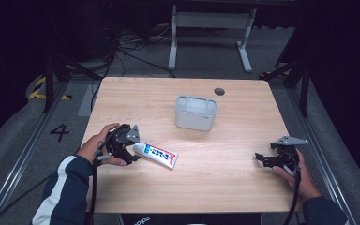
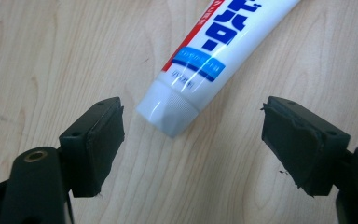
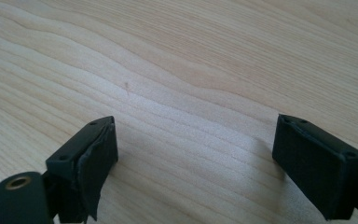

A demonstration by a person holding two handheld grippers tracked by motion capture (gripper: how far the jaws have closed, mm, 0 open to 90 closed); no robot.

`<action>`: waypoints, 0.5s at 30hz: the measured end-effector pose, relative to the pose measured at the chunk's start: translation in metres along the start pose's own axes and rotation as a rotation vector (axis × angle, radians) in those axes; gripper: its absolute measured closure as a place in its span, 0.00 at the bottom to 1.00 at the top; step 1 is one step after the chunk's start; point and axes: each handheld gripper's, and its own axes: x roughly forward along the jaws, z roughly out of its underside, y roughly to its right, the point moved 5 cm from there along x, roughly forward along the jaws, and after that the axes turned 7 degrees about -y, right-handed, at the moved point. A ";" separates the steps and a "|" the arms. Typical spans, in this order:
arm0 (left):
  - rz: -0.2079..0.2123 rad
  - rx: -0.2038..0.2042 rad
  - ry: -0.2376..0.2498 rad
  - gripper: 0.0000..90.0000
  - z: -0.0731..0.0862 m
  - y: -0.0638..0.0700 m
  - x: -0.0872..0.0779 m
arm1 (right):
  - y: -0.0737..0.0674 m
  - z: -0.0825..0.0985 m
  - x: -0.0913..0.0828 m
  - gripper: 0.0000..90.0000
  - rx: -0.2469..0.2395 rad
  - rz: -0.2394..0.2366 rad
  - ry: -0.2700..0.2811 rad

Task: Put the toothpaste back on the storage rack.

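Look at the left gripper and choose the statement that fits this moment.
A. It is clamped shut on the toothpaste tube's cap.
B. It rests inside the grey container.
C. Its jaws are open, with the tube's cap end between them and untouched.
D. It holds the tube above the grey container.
C: in the left gripper view the left gripper has its jaws wide apart, and the cap of the toothpaste tube lies on the table between them, clear of both.

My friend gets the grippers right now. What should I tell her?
Left hand-held gripper: open, jaws wide either side of the toothpaste tube, at its cap end, not touching it.
Right hand-held gripper: open, holding nothing, low over bare table near the right edge.
The tube lies flat on the table; the grey bin stands upright beyond it, toward the middle.
Done: the left gripper has lined up on the tube.
Left: probably close on the tube and lift it, perhaps into the bin.
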 end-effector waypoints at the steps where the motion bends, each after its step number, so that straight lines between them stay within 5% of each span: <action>1: 0.011 0.011 -0.002 0.25 -0.004 0.000 0.001 | 0.000 0.000 0.000 0.16 0.000 0.000 0.000; 6: 0.040 0.094 -0.072 0.26 -0.024 0.001 0.010 | 0.000 0.001 -0.001 0.16 0.000 0.003 0.002; 15: 0.091 0.153 -0.118 0.27 -0.036 0.000 0.024 | -0.001 0.002 -0.002 0.16 0.002 0.006 0.000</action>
